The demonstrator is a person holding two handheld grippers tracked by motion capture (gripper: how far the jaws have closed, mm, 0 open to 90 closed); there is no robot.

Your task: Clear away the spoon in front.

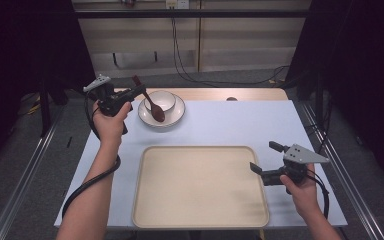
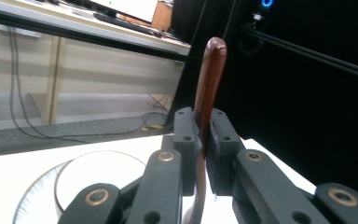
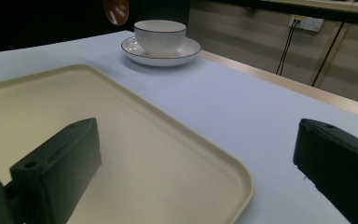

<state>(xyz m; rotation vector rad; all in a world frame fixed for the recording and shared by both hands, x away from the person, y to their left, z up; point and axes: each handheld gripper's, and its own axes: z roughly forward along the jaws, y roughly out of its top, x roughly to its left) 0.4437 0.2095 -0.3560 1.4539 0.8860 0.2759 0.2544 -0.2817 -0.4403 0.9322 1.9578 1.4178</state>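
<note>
The spoon [image 1: 152, 106] is dark reddish-brown, glossy along its handle; the cup [image 3: 160, 37] and saucer [image 3: 186, 50] are white with a thin dark rim line; the tray [image 1: 200, 220] is plain cream; the tablecloth [image 1: 240, 125] is pale blue, unpatterned; both grippers' jaws are matt black.

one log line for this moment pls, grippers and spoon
left gripper: shut on spoon, held above plate | right gripper: open, over tray edge | bowl: on plate
</note>
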